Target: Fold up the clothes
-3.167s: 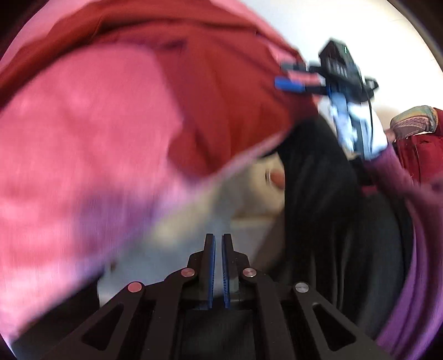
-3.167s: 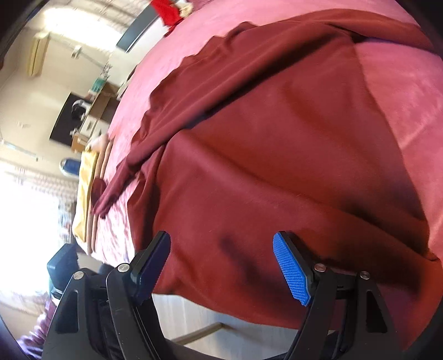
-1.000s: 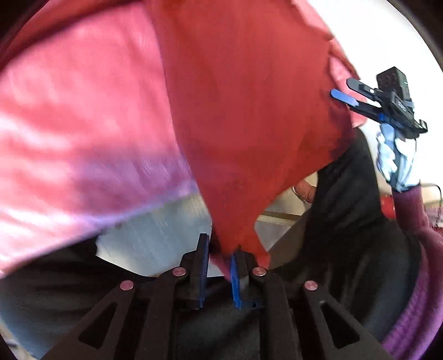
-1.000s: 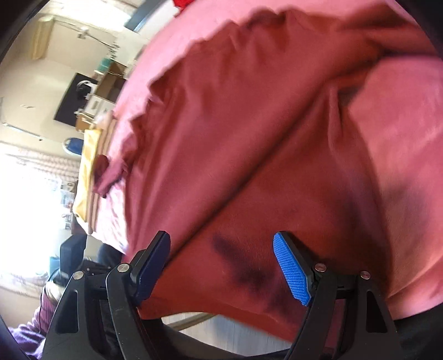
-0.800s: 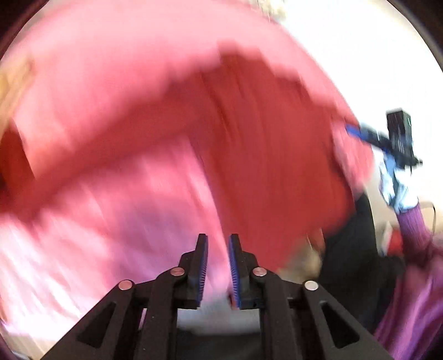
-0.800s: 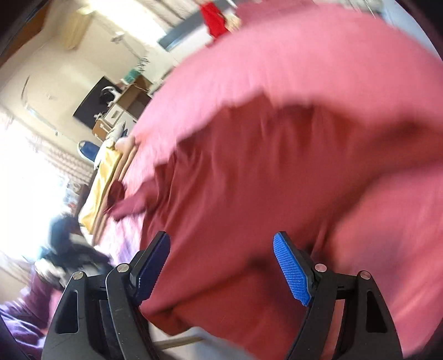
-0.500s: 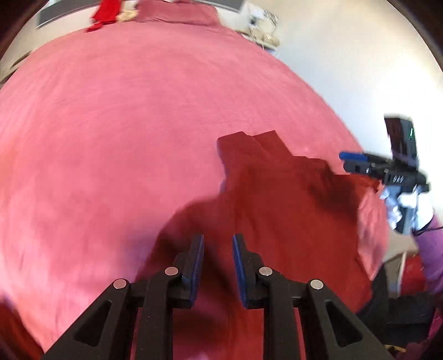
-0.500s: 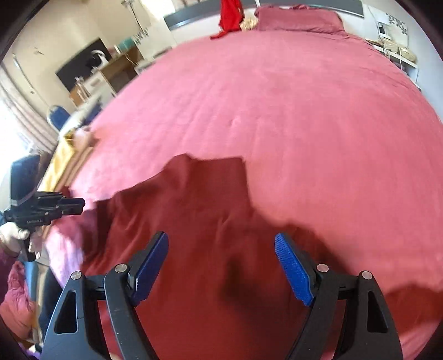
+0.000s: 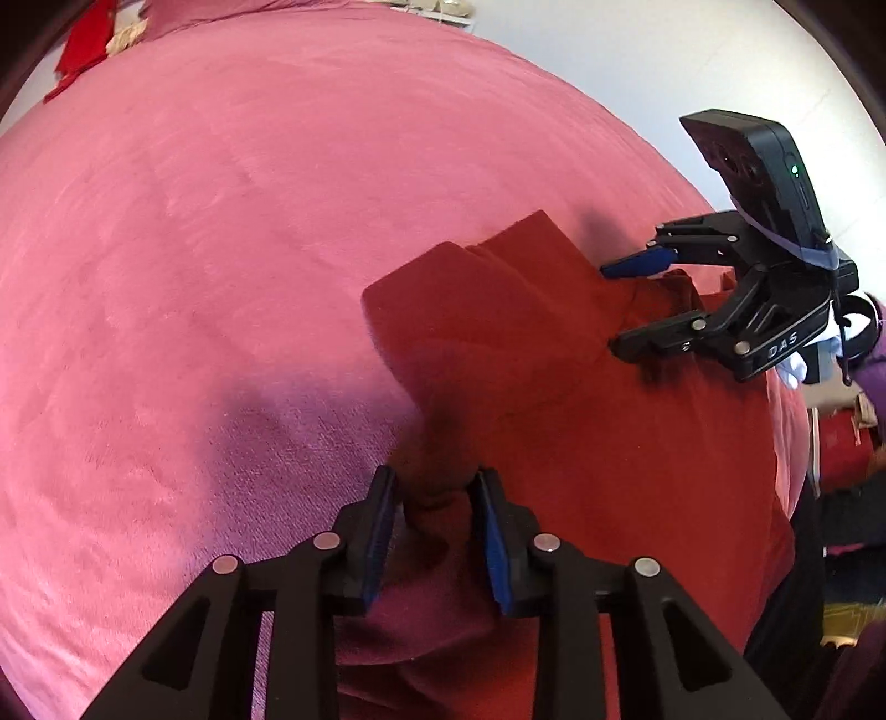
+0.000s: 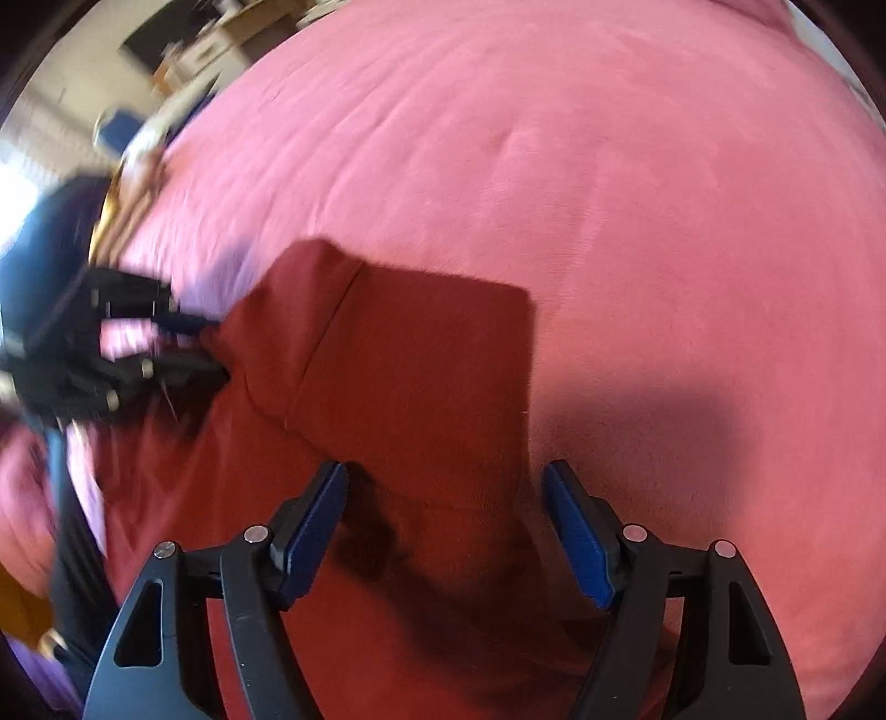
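A dark red garment point(image 9: 554, 376) lies folded over on the pink bedspread point(image 9: 221, 221); it also shows in the right wrist view point(image 10: 421, 354). My left gripper point(image 9: 434, 531) has its jaws partly apart with a bunch of the red cloth between them, at the garment's left edge. My right gripper point(image 10: 446, 531) is open just above the garment's near part. In the left wrist view the right gripper point(image 9: 620, 304) is open at the garment's right edge. In the right wrist view the left gripper point(image 10: 210, 349) is blurred at the cloth's left edge.
The pink bedspread point(image 10: 609, 194) fills most of both views. A red item point(image 9: 83, 50) lies at the bed's far end. Blurred furniture point(image 10: 183, 39) stands beyond the bed's left side. A person in dark and purple clothes point(image 9: 853, 498) stands at the bed's near edge.
Both grippers have swung up from the bed's edge onto its top. The hanging red garment has been carried over and laid folded on the bedspread. The left jaws have widened around the cloth.
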`<state>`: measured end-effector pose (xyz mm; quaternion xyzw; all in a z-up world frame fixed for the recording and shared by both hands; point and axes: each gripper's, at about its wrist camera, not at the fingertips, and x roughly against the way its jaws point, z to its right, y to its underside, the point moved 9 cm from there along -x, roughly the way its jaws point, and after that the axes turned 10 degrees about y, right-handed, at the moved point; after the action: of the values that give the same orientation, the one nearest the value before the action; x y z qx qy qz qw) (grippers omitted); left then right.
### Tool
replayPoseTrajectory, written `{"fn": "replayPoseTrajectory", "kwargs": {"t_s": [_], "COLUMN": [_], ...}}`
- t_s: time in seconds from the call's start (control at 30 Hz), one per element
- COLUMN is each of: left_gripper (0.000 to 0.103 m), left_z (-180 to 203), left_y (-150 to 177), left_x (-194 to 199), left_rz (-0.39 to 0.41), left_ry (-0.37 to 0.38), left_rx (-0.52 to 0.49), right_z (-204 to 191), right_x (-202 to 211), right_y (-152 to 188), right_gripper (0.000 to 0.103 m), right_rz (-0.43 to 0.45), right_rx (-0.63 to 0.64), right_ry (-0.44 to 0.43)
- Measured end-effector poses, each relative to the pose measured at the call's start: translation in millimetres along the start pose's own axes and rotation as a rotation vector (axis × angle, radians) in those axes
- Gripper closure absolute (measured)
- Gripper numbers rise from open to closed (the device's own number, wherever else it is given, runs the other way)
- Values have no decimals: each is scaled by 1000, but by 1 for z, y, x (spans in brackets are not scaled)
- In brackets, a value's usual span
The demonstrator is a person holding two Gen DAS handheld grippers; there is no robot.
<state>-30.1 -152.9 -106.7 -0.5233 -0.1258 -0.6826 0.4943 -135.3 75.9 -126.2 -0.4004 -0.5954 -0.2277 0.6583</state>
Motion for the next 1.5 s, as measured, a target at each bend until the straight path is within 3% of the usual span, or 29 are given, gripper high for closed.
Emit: {"fn": "replayPoseTrajectory", "kwargs": {"t_s": [0.03,0.07,0.1,0.13,0.17,0.23,0.37,0.5,0.57,0.6,0.63,0.67,0.73,0.77,0.87,0.9,0.97,1.0,1.1,1.2,1.23,1.3,1.37,1.43,1.47,1.5], "left_gripper": [72,72,74,79,87,93,94,95,95,96,103,103,103,103,101,99,94,94,88,80,77,68,56,55,55,55], "left_z": [1,3,4,4,4,3,1,-21,-33,-40,-46,-52,-65,-71,-89,-83,-69,-61,-41,-34,-33,-30,-29,-19,-14,-12], "left_y": [2,-1,-4,-6,-8,-12,-19,-44,-57,-64,-70,-77,-90,-96,-114,-101,-76,-63,-31,-27,-26,-24,-26,-32,-35,-38], "left_x": [0,-6,-11,-8,-4,3,18,50,66,74,82,90,107,115,138,123,94,81,51,53,53,53,50,31,22,24], "left_rz": [-1,-4,-5,7,19,44,94,161,191,206,221,236,267,282,324,289,218,183,101,144,147,146,140,113,101,103], "left_ry": [-12,-40,-68,-91,-115,-162,-256,-320,-344,-356,-367,-379,-403,-414,-442,-347,-156,-66,-42,-27,-12,19,29,-60,-104,-132], "left_rx": [-20,-42,-62,-64,-67,-72,-82,-41,-17,-5,7,19,43,55,91,107,138,152,109,94,108,147,174,114,86,72], "right_z": [-3,-6,-11,-18,-22,-28,-26,-12,-7,-3,2,7,22,29,29,28,25,24,22,13,8,-1,-10,-21,-25,-27], "right_x": [0,1,3,4,5,11,37,64,74,81,88,93,98,101,72,61,42,32,7,-12,-13,-22,-30,-34,-36,-37], "right_y": [1,2,3,3,3,1,-19,-57,-76,-88,-100,-111,-132,-143,-126,-119,-103,-96,-73,-50,-46,-55,-67,-71,-71,-73], "right_gripper": [47,62,86,91,91,92,94,95,95,101,102,102,102,101,90,72,51,51,51,50,48,30,24,34,86,94], "right_rz": [0,0,1,1,7,46,187,301,347,375,406,435,465,479,383,345,270,233,128,61,68,80,88,81,75,65], "right_rx": [19,37,46,50,62,98,103,56,26,11,-4,-23,-75,-102,-136,-145,-163,-172,-200,-236,-243,-261,-268,-203,-158,-150], "right_ry": [20,33,28,15,40,110,237,310,314,331,355,366,301,261,118,69,-28,-77,-203,-322,-350,-365,-343,-220,-139,-123]}}
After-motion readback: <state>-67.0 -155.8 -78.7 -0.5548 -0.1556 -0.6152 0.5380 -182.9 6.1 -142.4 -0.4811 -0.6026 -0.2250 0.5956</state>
